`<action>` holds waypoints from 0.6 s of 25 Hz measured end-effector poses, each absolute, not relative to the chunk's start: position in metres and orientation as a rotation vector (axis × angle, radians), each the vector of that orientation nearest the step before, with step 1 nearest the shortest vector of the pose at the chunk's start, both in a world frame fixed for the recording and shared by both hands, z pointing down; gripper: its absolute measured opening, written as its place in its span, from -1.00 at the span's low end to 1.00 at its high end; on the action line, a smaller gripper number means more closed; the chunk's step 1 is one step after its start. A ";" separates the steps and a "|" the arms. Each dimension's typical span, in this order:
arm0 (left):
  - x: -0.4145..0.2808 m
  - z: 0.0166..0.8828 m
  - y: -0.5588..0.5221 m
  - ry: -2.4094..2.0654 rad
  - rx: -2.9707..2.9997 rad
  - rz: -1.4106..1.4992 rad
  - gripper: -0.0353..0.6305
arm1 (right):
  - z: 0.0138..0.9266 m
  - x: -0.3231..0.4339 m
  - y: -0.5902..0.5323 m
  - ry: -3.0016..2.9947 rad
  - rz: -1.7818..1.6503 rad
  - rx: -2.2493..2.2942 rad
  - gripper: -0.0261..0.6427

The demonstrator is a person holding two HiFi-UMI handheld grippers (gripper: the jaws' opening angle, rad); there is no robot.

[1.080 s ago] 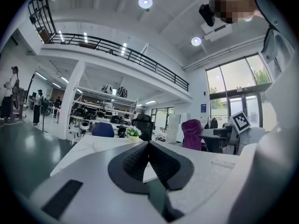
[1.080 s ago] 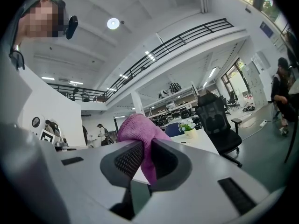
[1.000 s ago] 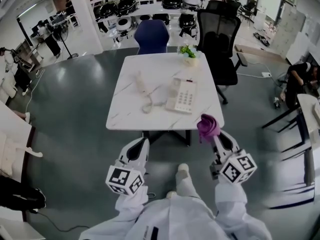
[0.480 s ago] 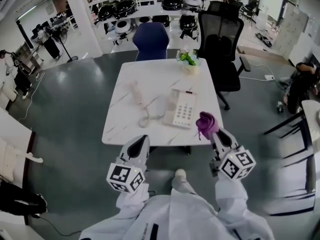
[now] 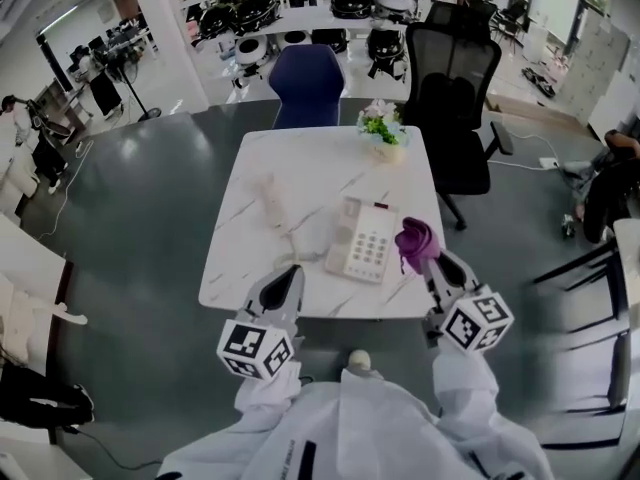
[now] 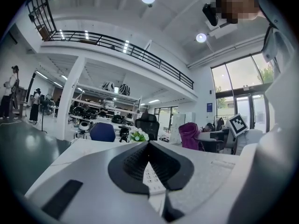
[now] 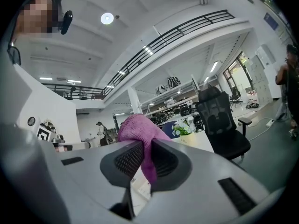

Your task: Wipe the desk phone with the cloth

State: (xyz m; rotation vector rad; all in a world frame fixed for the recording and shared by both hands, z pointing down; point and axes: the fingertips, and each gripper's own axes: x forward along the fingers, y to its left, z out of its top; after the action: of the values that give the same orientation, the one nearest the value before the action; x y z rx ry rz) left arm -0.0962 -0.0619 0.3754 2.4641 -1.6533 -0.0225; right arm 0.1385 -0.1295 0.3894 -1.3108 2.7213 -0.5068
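A white desk phone (image 5: 363,252) lies on the white marble table (image 5: 320,158), toward its near right part. Its handset (image 5: 270,202) lies off the base to the left, joined by a coiled cord. My right gripper (image 5: 421,259) is shut on a bunched purple cloth (image 5: 414,240) and hovers just right of the phone. In the right gripper view the cloth (image 7: 139,129) sticks up between the jaws. My left gripper (image 5: 291,272) is shut and empty at the table's near edge, left of the phone. The phone's keypad (image 6: 150,174) shows beyond the left gripper (image 6: 149,146).
A small pot of flowers (image 5: 383,125) stands at the table's far edge. A blue chair (image 5: 305,76) and a black office chair (image 5: 456,88) stand behind and to the right. Shelving with equipment runs along the back, and another table (image 5: 628,243) is at the right.
The view has closed in on the table. Both grippers have come forward from over the floor to the table's near edge, and the cloth now hangs beside the phone.
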 end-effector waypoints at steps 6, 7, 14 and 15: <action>-0.100 0.382 -0.101 -1.679 2.435 -0.016 -0.90 | 0.391 0.125 -0.176 2.755 -0.512 -1.253 -0.83; -0.100 0.383 -0.107 -1.679 2.431 -0.015 -0.90 | 0.392 0.124 -0.181 2.760 -0.514 -1.250 -0.83; -0.093 0.392 -0.146 -1.670 2.422 -0.010 -0.90 | 0.402 0.131 -0.220 2.769 -0.525 -1.272 -0.83; -0.092 0.395 -0.150 -1.663 2.421 -0.007 -0.90 | 0.404 0.131 -0.225 2.773 -0.524 -1.277 -0.83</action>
State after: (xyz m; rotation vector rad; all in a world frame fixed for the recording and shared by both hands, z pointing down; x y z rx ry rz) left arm -0.0922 -0.1503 0.3948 2.4210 -1.6634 -0.0066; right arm 0.1310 -0.2251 0.4044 -1.2765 2.7728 -0.5241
